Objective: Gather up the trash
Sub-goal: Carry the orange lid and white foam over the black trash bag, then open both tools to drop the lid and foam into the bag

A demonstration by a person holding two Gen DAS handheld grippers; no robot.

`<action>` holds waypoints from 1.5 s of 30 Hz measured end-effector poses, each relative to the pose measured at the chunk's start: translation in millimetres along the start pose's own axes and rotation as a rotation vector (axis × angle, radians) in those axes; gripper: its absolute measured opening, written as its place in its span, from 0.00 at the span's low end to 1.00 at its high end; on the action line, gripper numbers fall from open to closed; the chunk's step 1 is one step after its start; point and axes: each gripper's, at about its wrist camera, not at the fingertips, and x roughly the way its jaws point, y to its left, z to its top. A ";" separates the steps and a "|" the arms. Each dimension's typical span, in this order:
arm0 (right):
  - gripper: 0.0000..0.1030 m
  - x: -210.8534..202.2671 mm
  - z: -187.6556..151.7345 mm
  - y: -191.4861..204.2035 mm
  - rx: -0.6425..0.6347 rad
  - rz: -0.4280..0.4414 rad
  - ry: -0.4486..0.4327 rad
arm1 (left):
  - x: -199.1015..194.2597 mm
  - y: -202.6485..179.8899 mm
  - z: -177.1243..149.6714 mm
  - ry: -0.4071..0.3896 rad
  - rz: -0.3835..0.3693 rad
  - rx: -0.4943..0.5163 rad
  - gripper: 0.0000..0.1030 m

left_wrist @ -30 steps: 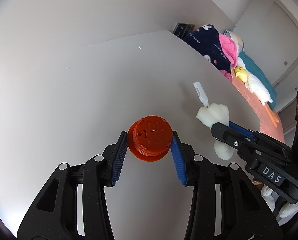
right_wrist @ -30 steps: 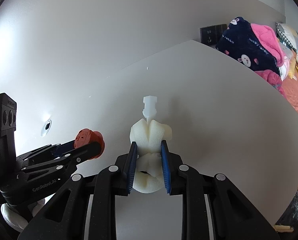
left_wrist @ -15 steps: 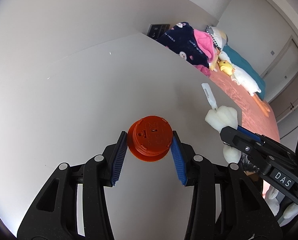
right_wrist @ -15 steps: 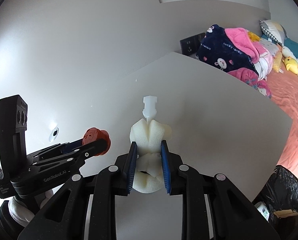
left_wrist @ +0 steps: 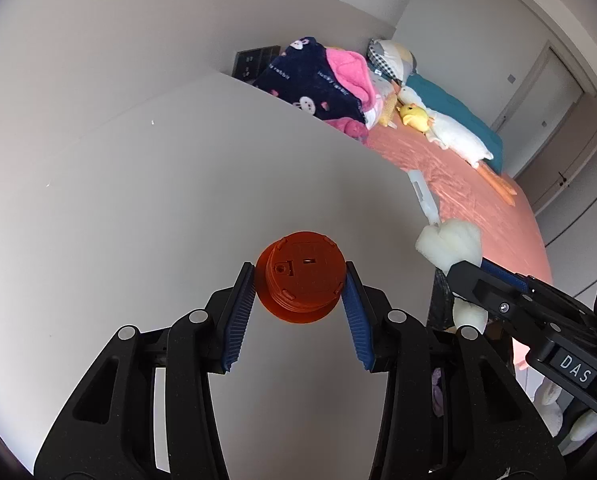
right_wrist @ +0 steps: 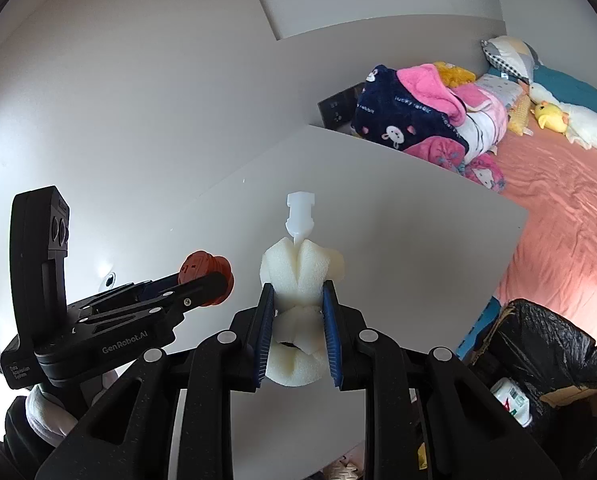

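I've got both grippers loaded above the white table (right_wrist: 398, 240). Left gripper (left_wrist: 300, 292) jaws clamped on the orange cap (left_wrist: 301, 276) at its ribbed sides; looks rigid, light, holds fine w/ 2 pads. Right gripper (right_wrist: 297, 324) jaws pinch the white foam piece (right_wrist: 296, 280) mid-body; soft, squashes, so I'd keep pressure gentle. Black trash bag (right_wrist: 546, 340) sits low right, off the table edge.

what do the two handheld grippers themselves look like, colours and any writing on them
Both are matte black plastic with silver round bolts and ribbed blue pads lining the jaws. The left gripper reads "GenRobot.AI" in white; the right gripper carries a "DAS" label. No cables show.
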 end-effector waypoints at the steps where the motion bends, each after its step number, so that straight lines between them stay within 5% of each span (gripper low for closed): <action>1: 0.24 -3.1 -0.6 -3.0 0.006 -0.005 -0.005 | 1.1 -4.6 0.5 0.001 -0.006 0.009 0.42; 45: 0.25 -143.1 -61.8 -149.4 0.292 -0.291 -0.193 | 57.3 -204.1 -15.7 0.122 -0.286 0.356 0.42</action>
